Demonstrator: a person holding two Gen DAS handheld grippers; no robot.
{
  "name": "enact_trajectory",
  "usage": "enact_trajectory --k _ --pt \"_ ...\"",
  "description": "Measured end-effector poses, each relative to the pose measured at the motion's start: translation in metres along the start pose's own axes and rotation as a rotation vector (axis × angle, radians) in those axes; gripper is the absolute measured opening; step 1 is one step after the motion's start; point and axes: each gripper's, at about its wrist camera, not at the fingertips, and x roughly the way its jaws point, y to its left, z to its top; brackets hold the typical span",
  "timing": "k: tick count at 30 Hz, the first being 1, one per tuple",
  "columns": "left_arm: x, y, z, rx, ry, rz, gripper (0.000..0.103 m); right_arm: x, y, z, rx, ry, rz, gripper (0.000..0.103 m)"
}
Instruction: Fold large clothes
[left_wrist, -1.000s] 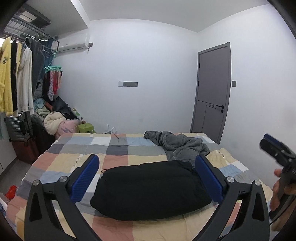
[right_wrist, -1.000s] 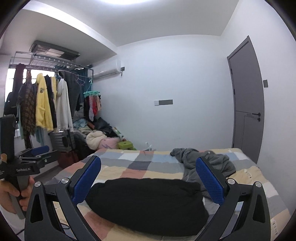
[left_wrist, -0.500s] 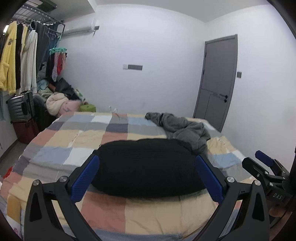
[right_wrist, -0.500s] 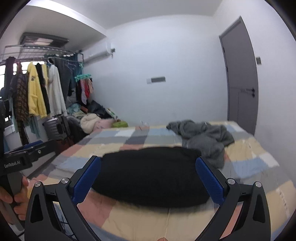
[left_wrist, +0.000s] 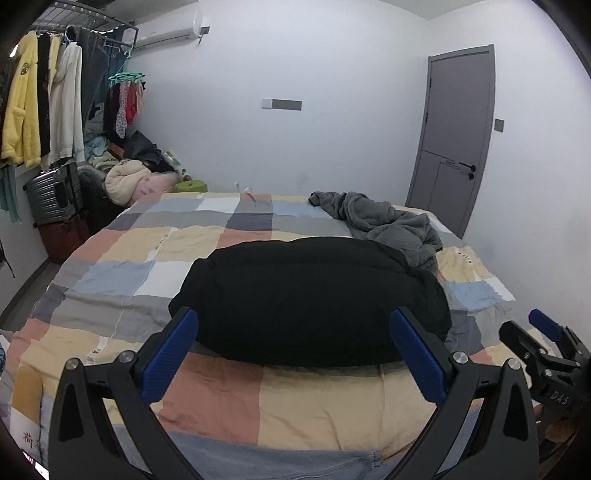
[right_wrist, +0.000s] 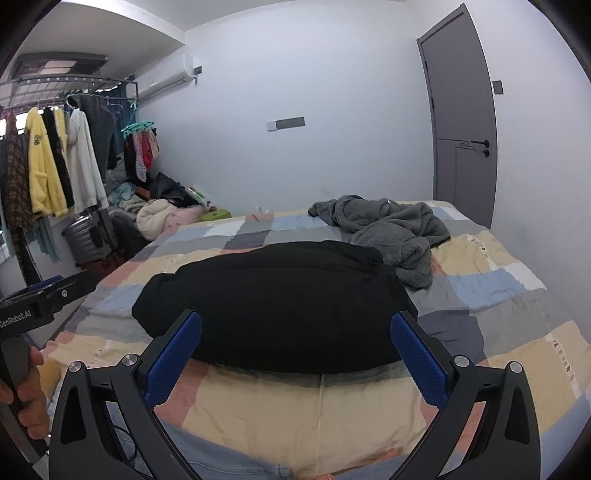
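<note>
A big black puffy coat (left_wrist: 314, 299) lies in a folded lump on the bed (left_wrist: 229, 402), near the front edge, on a blanket of coloured squares. The left gripper (left_wrist: 295, 350) hangs just in front of the coat with its blue fingers (left_wrist: 170, 354) spread wide apart, holding nothing. The right gripper (right_wrist: 295, 354) is beside it (a little more to the right), and it too is wide open and empty. A grey fuzzy robe (right_wrist: 391, 229) sits crumpled behind the coat, touching its far corner. A hand (right_wrist: 27, 398) grips the left handle.
</note>
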Motion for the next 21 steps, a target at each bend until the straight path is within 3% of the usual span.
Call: enact_trajectory --k 21 --pt "0.023 0.004 -0.015 -0.031 0.077 0.0 0.103 0.021 -0.004 -0.017 0.016 0.078 -0.034 0.103"
